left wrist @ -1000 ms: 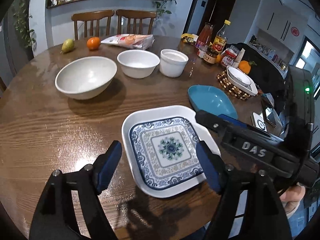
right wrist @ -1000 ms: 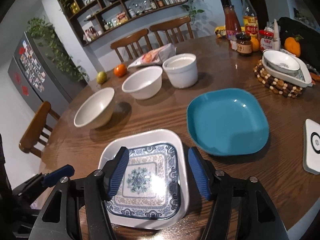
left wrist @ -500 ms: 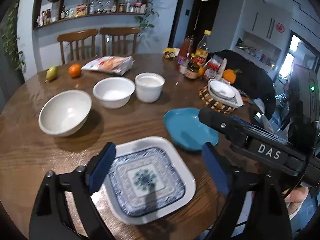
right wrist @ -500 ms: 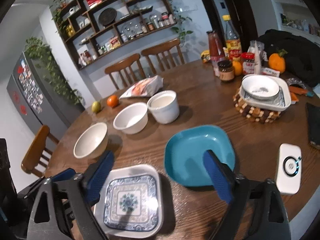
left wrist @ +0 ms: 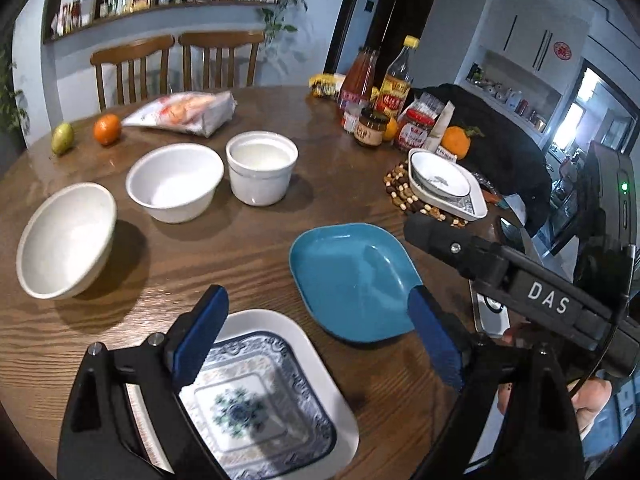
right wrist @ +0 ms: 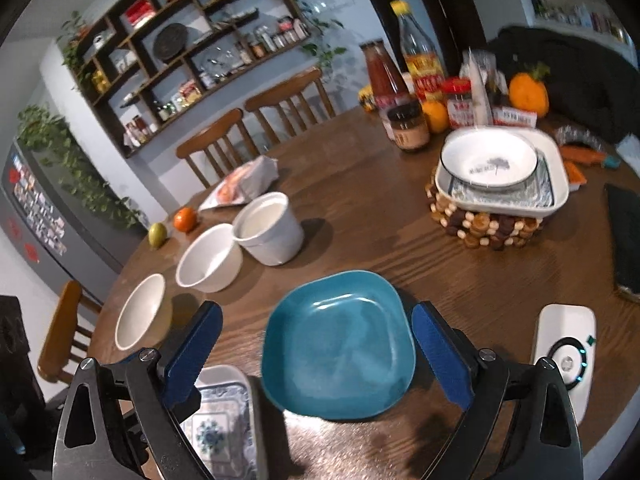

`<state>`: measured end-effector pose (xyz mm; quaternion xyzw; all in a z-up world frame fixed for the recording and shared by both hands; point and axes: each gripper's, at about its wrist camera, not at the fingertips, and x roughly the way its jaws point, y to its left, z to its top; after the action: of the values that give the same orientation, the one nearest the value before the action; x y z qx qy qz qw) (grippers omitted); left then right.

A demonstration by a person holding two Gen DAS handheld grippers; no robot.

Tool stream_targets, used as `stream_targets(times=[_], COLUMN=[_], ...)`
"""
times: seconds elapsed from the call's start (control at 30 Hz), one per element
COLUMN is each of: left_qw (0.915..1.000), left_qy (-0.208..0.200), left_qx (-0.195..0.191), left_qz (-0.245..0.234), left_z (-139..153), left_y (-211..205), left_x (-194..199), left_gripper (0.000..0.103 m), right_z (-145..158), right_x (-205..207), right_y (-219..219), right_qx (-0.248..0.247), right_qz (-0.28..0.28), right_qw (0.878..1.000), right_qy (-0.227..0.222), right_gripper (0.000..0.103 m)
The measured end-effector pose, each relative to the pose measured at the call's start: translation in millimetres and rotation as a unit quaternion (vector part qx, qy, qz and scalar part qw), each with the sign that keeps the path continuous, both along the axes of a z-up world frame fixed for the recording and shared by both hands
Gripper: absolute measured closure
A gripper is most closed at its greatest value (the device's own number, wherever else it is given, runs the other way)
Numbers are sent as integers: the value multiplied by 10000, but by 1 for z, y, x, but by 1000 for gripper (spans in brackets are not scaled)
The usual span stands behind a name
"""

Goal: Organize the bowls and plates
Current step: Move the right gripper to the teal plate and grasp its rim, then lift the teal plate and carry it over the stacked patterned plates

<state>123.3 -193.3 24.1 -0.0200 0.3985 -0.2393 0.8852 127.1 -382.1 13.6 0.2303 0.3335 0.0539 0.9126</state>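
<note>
A blue-patterned square plate [left wrist: 256, 400] lies on the wooden table near the front edge, under my left gripper [left wrist: 316, 340], which is open and holds nothing. A teal plate [right wrist: 340, 344] rests flat just ahead of my right gripper [right wrist: 316, 354], framed by its open jaws, with the pads apart from it. The patterned plate [right wrist: 218, 420] shows at the lower left of that view. A cream bowl [left wrist: 64, 240], a white bowl [left wrist: 174, 180] and a white pot [left wrist: 262, 166] stand in a row at the left. A round bowl in a square dish [right wrist: 496, 172] sits on a beaded trivet.
Bottles and jars [right wrist: 416, 92] and oranges crowd the far right. A snack bag [left wrist: 184, 114], an orange and a pear lie at the back. A white device [right wrist: 564, 352] and a dark slab [right wrist: 628, 236] lie at the right edge. Chairs stand behind.
Both grippers have drawn back from the patterned plate and their jaws have widened. Both views have swung right, so the teal plate now sits in front of the right gripper.
</note>
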Motion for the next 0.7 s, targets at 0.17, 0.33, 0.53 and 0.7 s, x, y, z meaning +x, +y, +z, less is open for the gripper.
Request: stream_targets(times=[0.17,0.33,0.53,0.7], left_qw=[9990,9966,9951,9947], left_qy=[445,737,794,802], left_qx=[-67,-301,-453,-467], left_qz=[10,-206,-363,-443], left_z=[-24,-38,-44,-48], left_y=[-10,-14,-19,-23], left_x=[25,33,33,33], left_gripper=[14,16,25,30], right_z=[-27,-48,-54,-56], right_x=[22,33,31,33], right_y=[-18,-24,-27,-24], right_qx=[416,664,890,854], right_qz=[-78,-26,-35,-25], right_qw=[9984,9965,9954,9957], right_qy=[367,502,359,349], right_gripper=[7,7,7,17])
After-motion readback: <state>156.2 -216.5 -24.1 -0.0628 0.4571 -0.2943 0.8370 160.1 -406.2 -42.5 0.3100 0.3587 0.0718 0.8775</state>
